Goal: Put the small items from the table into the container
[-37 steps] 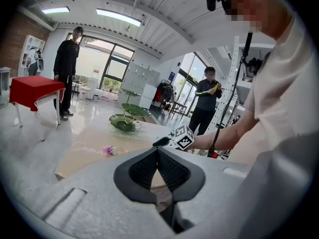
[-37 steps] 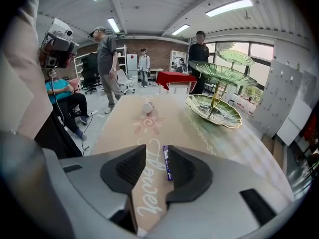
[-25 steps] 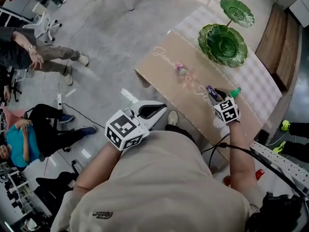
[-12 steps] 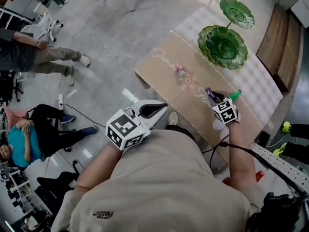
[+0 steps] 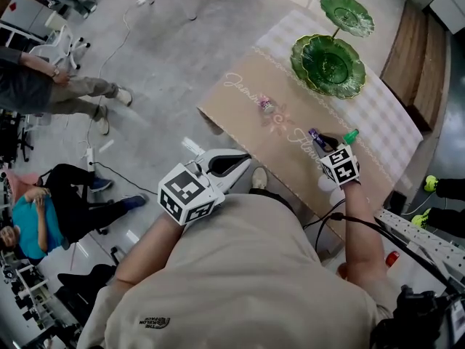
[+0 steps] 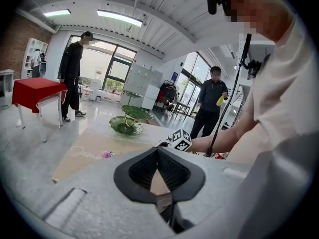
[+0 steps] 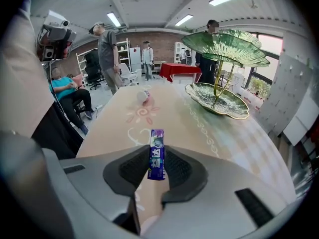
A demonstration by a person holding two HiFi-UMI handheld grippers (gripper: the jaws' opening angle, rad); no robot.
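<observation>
R gripper (image 7: 157, 148) jaws closing on stick (image 7: 157, 154), seemingly near its end; could pivot/slip en route to dish (image 7: 224, 103). L gripper (image 6: 157, 148) closed, empty.

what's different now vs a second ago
The right claw is closing its jaws on the purple packet that stands between them. The left claw, the pink item and the green dish stayed put.

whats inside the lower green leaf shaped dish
Only bare green surface and a thin gold stem show inside the lower green leaf-shaped dish; no small items. The upper green dish does not cover it in the head view, so nothing inside is hidden.
</observation>
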